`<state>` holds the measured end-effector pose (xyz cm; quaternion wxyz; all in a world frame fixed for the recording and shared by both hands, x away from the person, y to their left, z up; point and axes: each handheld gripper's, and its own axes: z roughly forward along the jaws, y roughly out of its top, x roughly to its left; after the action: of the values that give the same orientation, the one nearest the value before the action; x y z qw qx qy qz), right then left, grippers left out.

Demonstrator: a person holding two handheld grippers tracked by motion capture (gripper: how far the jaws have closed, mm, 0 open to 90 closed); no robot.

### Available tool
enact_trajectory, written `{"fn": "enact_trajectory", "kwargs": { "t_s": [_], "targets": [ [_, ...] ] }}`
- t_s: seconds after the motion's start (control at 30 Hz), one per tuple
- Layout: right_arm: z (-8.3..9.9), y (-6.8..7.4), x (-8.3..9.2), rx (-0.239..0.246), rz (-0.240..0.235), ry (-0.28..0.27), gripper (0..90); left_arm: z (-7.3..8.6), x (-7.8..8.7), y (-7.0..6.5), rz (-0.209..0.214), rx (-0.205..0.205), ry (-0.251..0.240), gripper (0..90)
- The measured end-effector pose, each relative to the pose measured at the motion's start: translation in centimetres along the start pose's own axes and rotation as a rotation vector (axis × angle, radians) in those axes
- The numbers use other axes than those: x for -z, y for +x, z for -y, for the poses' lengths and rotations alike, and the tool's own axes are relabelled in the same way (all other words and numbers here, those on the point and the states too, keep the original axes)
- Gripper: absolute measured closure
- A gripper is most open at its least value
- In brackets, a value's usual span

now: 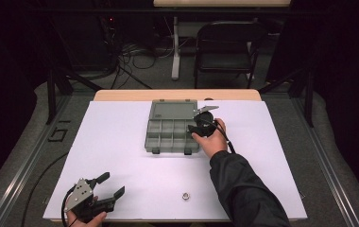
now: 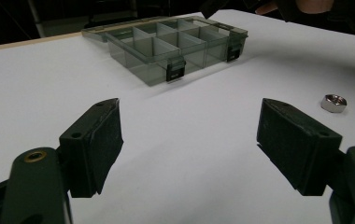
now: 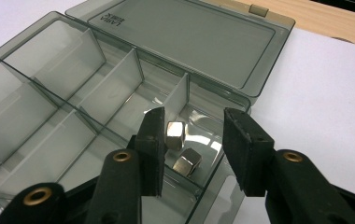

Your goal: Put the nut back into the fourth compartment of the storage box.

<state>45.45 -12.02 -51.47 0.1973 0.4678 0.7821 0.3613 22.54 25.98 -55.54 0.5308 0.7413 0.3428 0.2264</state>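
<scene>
Nuts are what the work turns on, three counted: two lie in the organizer box point(image 3: 119, 93) and one sits loose on the white table point(image 1: 121, 142).

Going from largest down: one table, one grey see-through box with its lid point(image 3: 185, 42) folded flat back, two grippers, three hex nuts. The box has eight compartments in two rows of four, as the high view shows.

The right gripper point(image 3: 192, 140) hangs over one end compartment of the row next to the lid. Its jaws stand partly open with nothing between the pads. Two nuts point(image 3: 180, 149) rest on the compartment floor just below and beyond its left-hand jaw, touching or nearly touching each other, free of the pads. The box's end wall runs close under the other jaw, with bare table beyond it.

The left gripper point(image 2: 189, 135) rests low near the table's near edge, jaws spread wide and empty. The box stands well ahead of it, and the loose nut point(image 2: 333, 103) lies ahead and just outside its right-hand jaw, apart from it.

The right gripper view shows the two nuts inside the box; in the high view the hand and gripper point(image 1: 205, 124) cover that compartment. The left gripper view shows the box's two front latches and the loose nut's hex shape; in the high view that nut point(image 1: 185, 195) is a small bright speck.

Open white table lies all around the left gripper and between it and the box, and the loose nut sits near the table's front edge.
</scene>
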Motion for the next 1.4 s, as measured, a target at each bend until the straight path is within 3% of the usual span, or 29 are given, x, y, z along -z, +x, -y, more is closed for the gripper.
{"fn": "enact_trajectory", "kwargs": {
  "t_s": [0.4,0.8,1.4],
  "targets": [
    [0.2,-0.1,1.6,0.017,-0.016,-0.008,55.7,0.0,0.0,0.0,-0.002,0.005,-0.004,22.4],
    [1.2,0.8,4.5,0.051,-0.081,-0.050,55.5,0.0,-0.1,-0.1,-0.004,0.003,-0.004,22.4],
    [4.4,2.6,7.7,0.107,-0.160,-0.087,55.5,0.0,0.0,-0.1,-0.005,0.004,-0.003,22.4]
  ]
}}
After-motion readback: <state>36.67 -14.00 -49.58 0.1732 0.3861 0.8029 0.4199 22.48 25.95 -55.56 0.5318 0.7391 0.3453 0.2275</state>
